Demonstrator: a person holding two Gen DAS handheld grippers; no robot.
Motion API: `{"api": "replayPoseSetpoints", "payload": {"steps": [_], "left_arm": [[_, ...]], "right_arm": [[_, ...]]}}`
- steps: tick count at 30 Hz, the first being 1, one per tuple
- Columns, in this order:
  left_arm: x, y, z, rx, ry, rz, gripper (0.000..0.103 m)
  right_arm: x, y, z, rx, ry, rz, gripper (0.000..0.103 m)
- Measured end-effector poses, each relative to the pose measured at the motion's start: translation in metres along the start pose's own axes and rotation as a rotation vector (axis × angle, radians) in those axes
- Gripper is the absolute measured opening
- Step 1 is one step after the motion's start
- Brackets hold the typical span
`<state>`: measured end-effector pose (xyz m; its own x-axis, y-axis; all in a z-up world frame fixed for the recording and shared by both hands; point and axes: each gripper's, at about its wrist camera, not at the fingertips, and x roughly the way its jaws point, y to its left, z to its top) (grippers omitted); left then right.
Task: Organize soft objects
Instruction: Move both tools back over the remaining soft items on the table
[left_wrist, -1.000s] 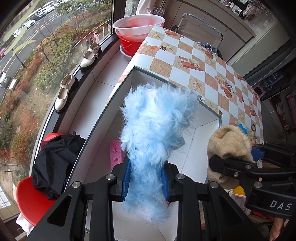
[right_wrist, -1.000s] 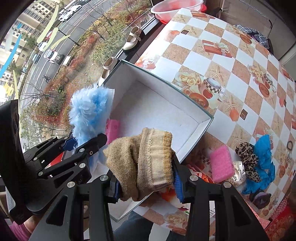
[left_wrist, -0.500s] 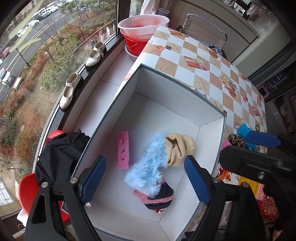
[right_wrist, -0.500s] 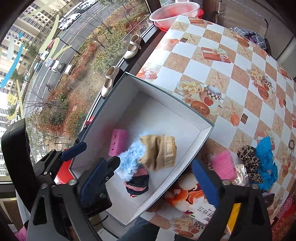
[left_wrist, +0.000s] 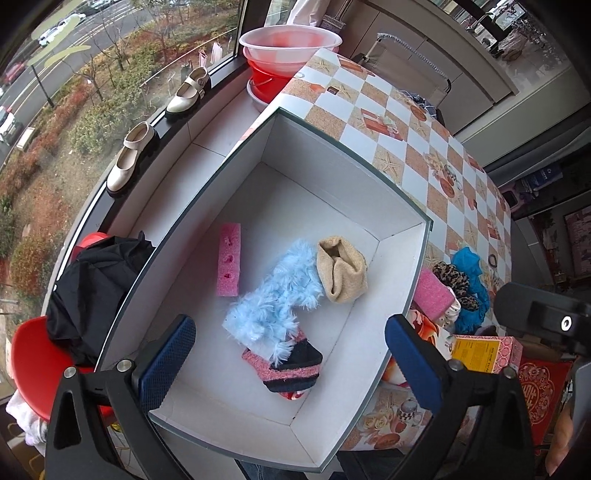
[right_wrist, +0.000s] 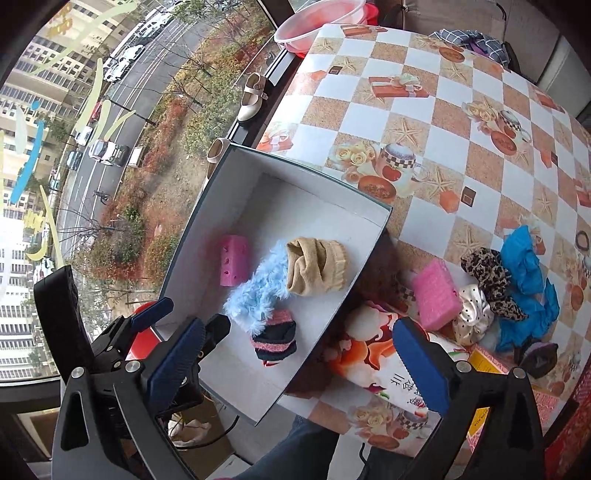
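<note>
A white box (left_wrist: 354, 155) stands at the table's window end. On its floor lie a fluffy blue piece (left_wrist: 275, 299), a tan sock (left_wrist: 341, 269), a pink sponge (left_wrist: 229, 264) and a pink-and-black striped sock (left_wrist: 291, 365). My left gripper (left_wrist: 290, 328) hangs above them, its jaws opening, nothing between the pads. My right gripper (right_wrist: 299, 326) is open and empty over the box's near right edge. Beside the box on the table lie a second pink sponge (right_wrist: 436, 299), a leopard scrunchie (right_wrist: 487, 277), a dotted scrunchie (right_wrist: 472, 314) and a blue cloth (right_wrist: 528, 277).
Stacked red and pink basins (left_wrist: 290, 40) stand past the table's far end. Two cream shoes (left_wrist: 129, 162) rest on the window sill. A black garment (left_wrist: 92, 284) lies on a red chair on the left. A flowered packet (right_wrist: 373, 350) and a yellow box (left_wrist: 476, 354) sit near the front edge.
Both grippers let go: the fluffy blue piece and the tan sock dropped into the box and lie on its floor. Both pairs of jaws spread wide, and the right gripper drifted right.
</note>
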<state>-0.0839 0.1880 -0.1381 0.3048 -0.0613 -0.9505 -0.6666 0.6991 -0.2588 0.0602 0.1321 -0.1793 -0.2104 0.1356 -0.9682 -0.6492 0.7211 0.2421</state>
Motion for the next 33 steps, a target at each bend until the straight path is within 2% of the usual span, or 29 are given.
{"api": "replayPoseSetpoints", "payload": {"steps": [11, 16, 21, 27, 33], "left_arm": [[-0.010, -0.049, 0.007, 0.103, 0.008, -0.010, 0.102], [-0.003, -0.082, 0.012, 0.171, 0.034, -0.030, 0.102], [0.005, -0.123, 0.015, 0.274, 0.058, -0.029, 0.102], [0.029, -0.179, 0.018, 0.417, 0.106, 0.007, 0.102], [0.079, -0.222, 0.010, 0.564, 0.188, 0.112, 0.102]], "right_arm": [[-0.047, -0.049, -0.020, 0.158, -0.018, 0.073, 0.102], [-0.069, -0.090, -0.032, 0.266, -0.043, 0.078, 0.102], [-0.097, -0.136, -0.050, 0.361, -0.104, 0.072, 0.102], [-0.116, -0.197, -0.069, 0.475, -0.149, 0.038, 0.102], [-0.096, -0.260, -0.080, 0.542, -0.090, -0.028, 0.102]]}}
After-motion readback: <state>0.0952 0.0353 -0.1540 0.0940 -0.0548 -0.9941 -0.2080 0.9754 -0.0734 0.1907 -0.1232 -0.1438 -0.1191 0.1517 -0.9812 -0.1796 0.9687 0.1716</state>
